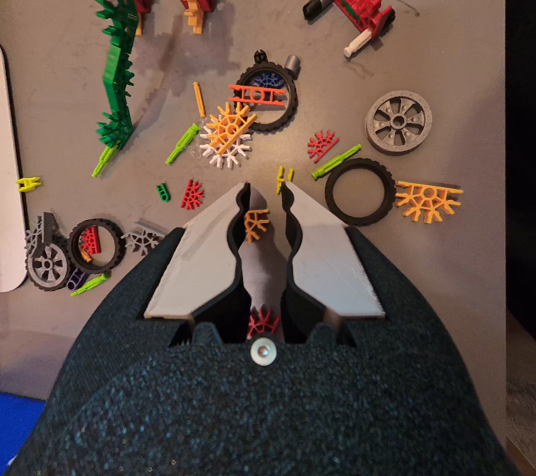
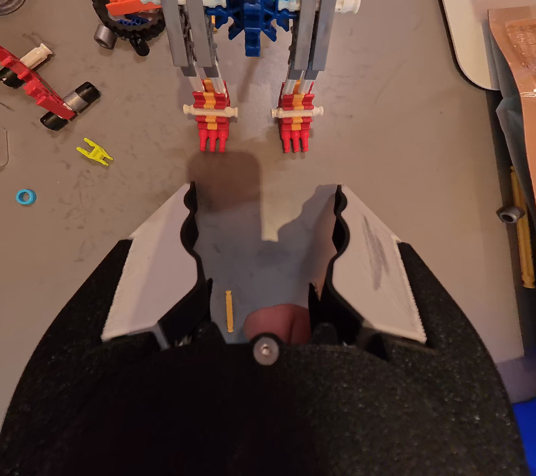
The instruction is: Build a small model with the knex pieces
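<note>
In the left wrist view my left gripper (image 1: 266, 186) hovers over the grey table (image 1: 435, 273), its jaws a narrow gap apart and holding nothing. An orange fan-shaped connector (image 1: 255, 224) lies on the table between the fingers, and a red connector (image 1: 263, 320) lies nearer the gripper's base. A small yellow clip (image 1: 280, 178) sits by the right fingertip. In the right wrist view my right gripper (image 2: 264, 186) is wide open and empty. It faces a standing model with a blue hub (image 2: 251, 6), grey legs and two red feet (image 2: 212, 119). A thin yellow rod (image 2: 229, 311) lies between its fingers.
Loose parts lie scattered: black tyres (image 1: 359, 191), a grey wheel (image 1: 398, 122), an orange and white connector pile (image 1: 229, 132), a green chain (image 1: 119, 76) and a red axle assembly (image 1: 358, 2). The table edge (image 1: 506, 201) is at right. A white board (image 2: 464, 35) and a brown packet (image 2: 519, 102) flank the model. About 20 cm separates my left fingertips from my right. To reach the grey wheel (image 1: 398, 122) in a straight line is about 8 cm for my left fingers, about 20 cm for my right.
</note>
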The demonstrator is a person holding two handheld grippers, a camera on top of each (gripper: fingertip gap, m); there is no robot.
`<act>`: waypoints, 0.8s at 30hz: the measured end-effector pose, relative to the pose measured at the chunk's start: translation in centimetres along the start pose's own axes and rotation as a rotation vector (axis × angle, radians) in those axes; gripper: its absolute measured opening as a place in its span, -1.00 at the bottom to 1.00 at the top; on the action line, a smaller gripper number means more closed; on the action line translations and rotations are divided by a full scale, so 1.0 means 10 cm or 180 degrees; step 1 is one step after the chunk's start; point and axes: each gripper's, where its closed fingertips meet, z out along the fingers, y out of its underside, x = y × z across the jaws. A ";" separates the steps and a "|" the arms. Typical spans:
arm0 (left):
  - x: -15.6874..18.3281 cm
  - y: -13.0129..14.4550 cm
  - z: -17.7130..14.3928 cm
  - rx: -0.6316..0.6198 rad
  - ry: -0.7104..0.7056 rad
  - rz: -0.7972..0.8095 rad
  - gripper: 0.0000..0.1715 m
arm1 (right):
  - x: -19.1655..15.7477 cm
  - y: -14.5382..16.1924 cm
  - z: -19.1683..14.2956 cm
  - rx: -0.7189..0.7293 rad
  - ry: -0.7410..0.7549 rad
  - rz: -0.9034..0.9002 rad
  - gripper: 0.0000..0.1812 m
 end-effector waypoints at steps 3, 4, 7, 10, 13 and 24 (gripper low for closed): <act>-0.05 -0.04 -0.04 0.0079 -0.0053 -0.0038 -0.77 | -0.02 0.00 0.01 -0.0005 -0.0014 -0.0011 0.04; -0.07 -0.05 -0.06 0.0096 -0.0078 -0.0046 -0.77 | -0.02 0.00 0.01 -0.0010 -0.0017 -0.0017 0.04; -0.13 -0.06 -0.11 0.0132 -0.0183 -0.0066 -0.75 | -0.02 0.00 0.02 -0.0021 -0.0015 -0.0023 0.04; -0.18 -0.10 -0.19 0.0213 -0.0265 -0.0107 -0.72 | -0.01 0.01 0.02 -0.0019 -0.0008 -0.0010 0.04; -0.22 -0.17 -0.29 0.0311 -0.0338 -0.0140 -0.71 | -0.02 0.01 0.02 -0.0012 -0.0023 0.0005 0.04; -0.37 -0.23 -0.49 0.0478 -0.0636 -0.0218 -0.63 | -0.04 0.01 0.03 -0.0004 -0.0058 0.0016 0.04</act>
